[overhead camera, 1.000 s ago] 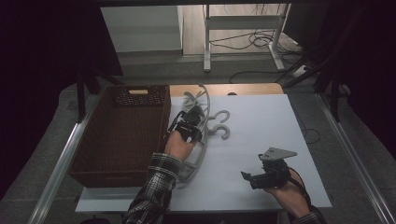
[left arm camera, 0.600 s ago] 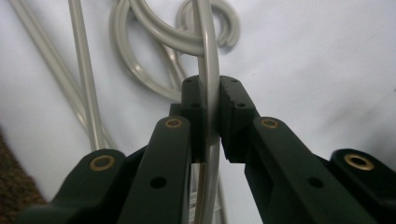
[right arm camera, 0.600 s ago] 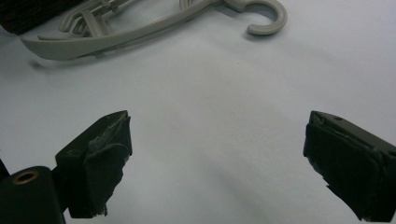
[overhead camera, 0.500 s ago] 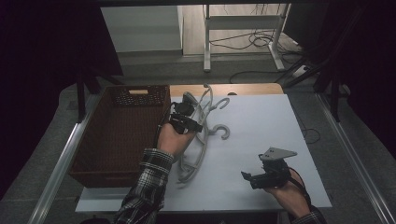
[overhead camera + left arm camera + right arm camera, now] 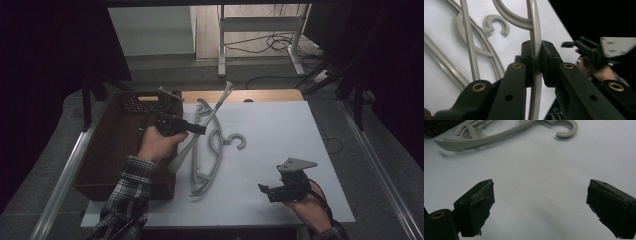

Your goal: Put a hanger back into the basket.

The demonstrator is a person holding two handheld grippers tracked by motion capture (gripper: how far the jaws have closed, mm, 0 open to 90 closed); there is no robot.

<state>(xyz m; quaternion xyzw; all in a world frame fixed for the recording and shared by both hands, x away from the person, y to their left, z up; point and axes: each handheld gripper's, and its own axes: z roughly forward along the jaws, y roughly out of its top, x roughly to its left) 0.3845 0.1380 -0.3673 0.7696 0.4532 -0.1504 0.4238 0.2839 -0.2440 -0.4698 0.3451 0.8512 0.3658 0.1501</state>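
A grey plastic hanger (image 5: 220,102) is lifted off the white table (image 5: 280,130), tilted, with one end over the brown wicker basket (image 5: 115,145). My left gripper (image 5: 200,129) is shut on its thin bar (image 5: 535,37), and the left gripper view shows both pads (image 5: 550,60) pressing it. A second grey hanger (image 5: 216,150) lies flat on the table with its hook (image 5: 240,142) pointing right. My right gripper (image 5: 264,189) rests near the table's front right, open (image 5: 540,205) over bare table, and the lying hanger (image 5: 486,137) is ahead of it.
The basket stands along the table's left edge. A wooden strip (image 5: 260,95) borders the table's far edge. Beyond it are a metal stand (image 5: 260,30) and cables on the floor. The other hand with its gripper (image 5: 594,50) shows in the left gripper view.
My left hand has risen and moved left toward the basket, carrying the hanger with it. The second hanger stays on the table. The right hand has kept still.
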